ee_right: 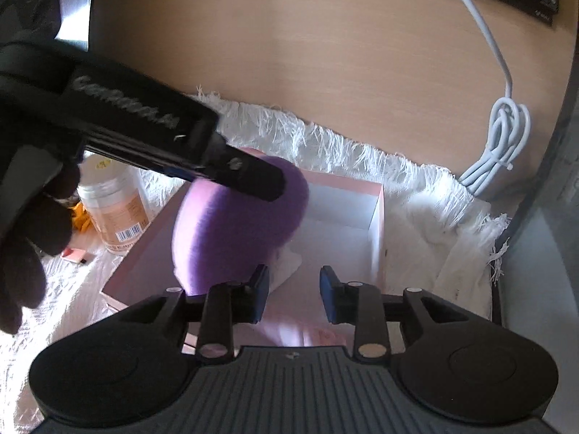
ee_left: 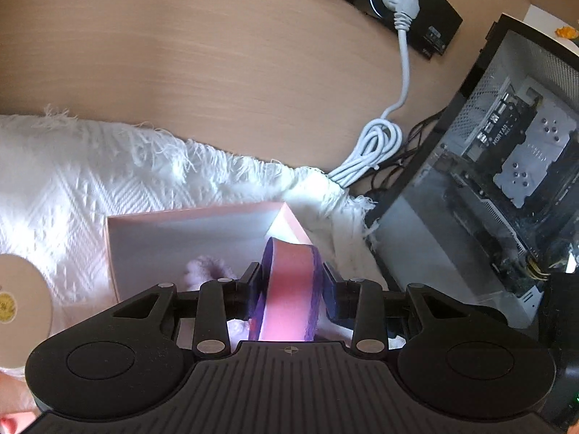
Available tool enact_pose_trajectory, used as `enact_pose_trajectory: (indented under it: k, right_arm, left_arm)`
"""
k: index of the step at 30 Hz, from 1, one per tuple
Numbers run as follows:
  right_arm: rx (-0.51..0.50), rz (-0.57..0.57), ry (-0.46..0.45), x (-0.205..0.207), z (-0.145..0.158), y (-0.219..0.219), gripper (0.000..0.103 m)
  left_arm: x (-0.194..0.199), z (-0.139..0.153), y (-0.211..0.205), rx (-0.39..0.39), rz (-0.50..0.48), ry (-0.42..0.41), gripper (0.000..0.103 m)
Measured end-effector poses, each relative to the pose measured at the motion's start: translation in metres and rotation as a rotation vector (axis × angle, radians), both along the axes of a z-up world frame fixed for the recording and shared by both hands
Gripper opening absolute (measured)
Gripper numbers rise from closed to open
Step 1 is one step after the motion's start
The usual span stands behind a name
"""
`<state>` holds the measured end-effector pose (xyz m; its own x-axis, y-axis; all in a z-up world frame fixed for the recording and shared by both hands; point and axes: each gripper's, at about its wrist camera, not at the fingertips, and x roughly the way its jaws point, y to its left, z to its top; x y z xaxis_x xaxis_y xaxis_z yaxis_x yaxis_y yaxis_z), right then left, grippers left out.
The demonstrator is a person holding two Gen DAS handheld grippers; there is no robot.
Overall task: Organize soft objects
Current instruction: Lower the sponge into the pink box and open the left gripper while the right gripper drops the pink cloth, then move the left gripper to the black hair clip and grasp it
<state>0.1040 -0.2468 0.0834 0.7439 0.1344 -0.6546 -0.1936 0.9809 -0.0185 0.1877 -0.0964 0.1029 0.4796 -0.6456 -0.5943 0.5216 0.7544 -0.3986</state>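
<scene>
Step in hand: placing a soft item into the pink box (ee_left: pixel 202 217), judged from the left gripper (ee_left: pixel 291 285) holding a purple-and-pink sponge (ee_left: pixel 289 282) over the box's open interior.

Left to right, left wrist view:
- Round white lid or disc (ee_left: pixel 21 311), at the left edge, on the white fringed cloth (ee_left: pixel 72 181).
- Pink box, open-topped, resting on the cloth; a pale fluffy item (ee_left: pixel 208 271) already lies inside near its front wall.
- Sponge, pinched edge-on between the two fingers, its flat purple faces against the pads, its pink rim rising clear between them, above the right part of the box.
- White coiled cable (ee_left: pixel 380 141) and a glass-sided computer case (ee_left: pixel 506 166), beside the cloth on the right.

Left to right, right wrist view:
- Gloved hand (ee_right: pixel 32 209) carrying the left gripper (ee_right: pixel 253 177); a plastic jar (ee_right: pixel 115 209) stands behind it on the cloth.
- Sponge (ee_right: pixel 235 224), a purple rounded mass held over the box's left half; whether it touches the floor cannot be told.
- Right gripper (ee_right: pixel 294 289), fingers spread with nothing between them, poised above the near end of the box (ee_right: pixel 376 217), close to the sponge and not touching it.

Next move, as judged: lower the sponge to the box floor beside the fluffy item, then release; being compressible, it is likely to spring back.
</scene>
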Motion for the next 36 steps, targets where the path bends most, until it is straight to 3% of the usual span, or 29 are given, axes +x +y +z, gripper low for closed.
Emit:
enact_pose_trajectory:
  k: [2,4,5,8,12,19,24,30,36]
  right_arm:
    - [0.0,0.001,-0.019,-0.004,0.003,0.0,0.032]
    - [0.004,0.004,-0.033,-0.008,0.006,0.001,0.034]
    - [0.006,0.003,-0.037,-0.01,0.009,0.001,0.034]
    - [0.006,-0.001,-0.045,-0.015,0.013,0.004,0.034]
    - [-0.014,-0.006,-0.046,-0.02,0.015,0.011,0.034]
    - [-0.036,-0.026,-0.085,-0.031,0.018,0.03,0.036]
    - [-0.026,-0.043,-0.143,-0.04,0.024,0.049,0.038]
    - [-0.01,0.02,-0.132,-0.034,0.028,0.089,0.038]
    - [0.053,0.12,-0.115,-0.039,0.033,0.136,0.046]
  left_arm:
    - [-0.001,-0.001,-0.004,0.062,0.007,-0.022,0.039]
    - [-0.005,0.001,-0.005,0.129,0.048,-0.096,0.039]
    - [-0.007,0.005,-0.001,0.106,0.067,-0.131,0.039]
    - [-0.01,0.021,0.02,-0.062,0.108,-0.186,0.039]
    - [-0.01,0.039,0.037,-0.09,0.134,-0.217,0.039]
    - [-0.039,0.035,0.074,0.005,0.153,-0.244,0.039]
    - [-0.078,0.018,0.132,0.095,0.216,-0.242,0.039]
    - [-0.118,0.001,0.233,0.132,0.427,-0.219,0.039]
    - [-0.151,-0.008,0.34,0.11,0.776,-0.2,0.039]
